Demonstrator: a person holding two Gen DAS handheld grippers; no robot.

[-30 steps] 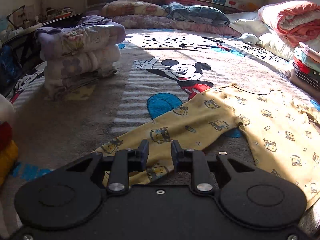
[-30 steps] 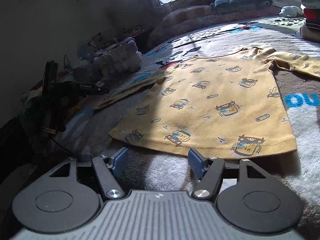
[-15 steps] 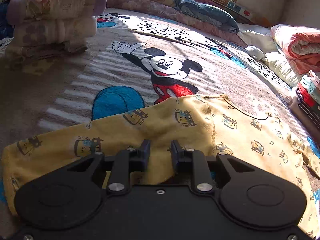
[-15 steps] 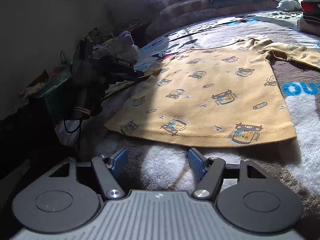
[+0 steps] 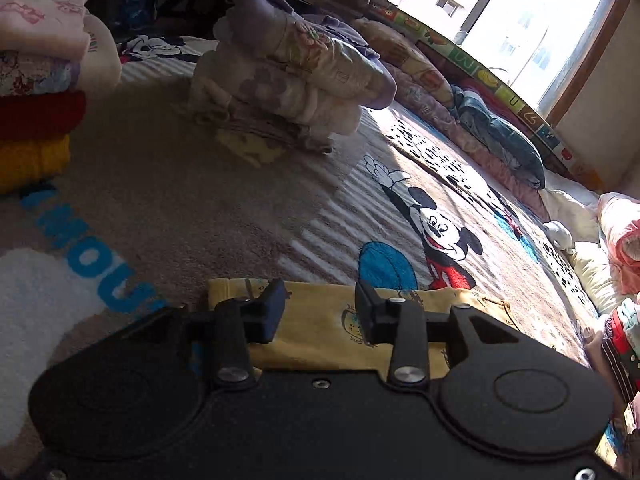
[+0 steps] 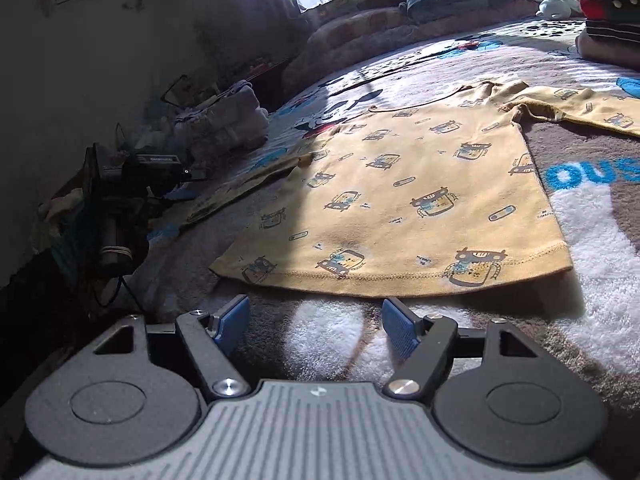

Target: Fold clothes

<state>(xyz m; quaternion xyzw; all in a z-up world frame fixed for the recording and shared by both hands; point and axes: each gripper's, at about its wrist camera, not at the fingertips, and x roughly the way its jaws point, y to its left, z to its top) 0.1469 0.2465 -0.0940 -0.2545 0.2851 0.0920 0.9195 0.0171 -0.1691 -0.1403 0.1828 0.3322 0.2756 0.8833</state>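
A yellow long-sleeved shirt [image 6: 400, 200] printed with small cars lies flat on the Mickey Mouse blanket [image 5: 440, 232]. One sleeve stretches right and the other left [image 6: 240, 188]. My right gripper [image 6: 314, 320] is open, its blue pads just short of the hem and low over the blanket. My left gripper [image 5: 320, 312] is open over the left sleeve [image 5: 320, 328], near its cuff [image 5: 224, 288]. The sleeve lies flat between and beneath the black fingers [image 5: 276, 312]. The left tool's black handle [image 6: 116, 216] shows at the left of the right wrist view.
A pastel stack of folded clothes [image 5: 288, 92] sits beyond the sleeve, and a red and yellow stack [image 5: 36, 120] sits at the far left. More folded piles [image 6: 612, 20] stand at the right. Quilts and pillows [image 5: 496, 136] line the window side.
My left gripper has swung left along the sleeve toward its cuff, and its fingers have spread wider. My right gripper has barely moved and stays open.
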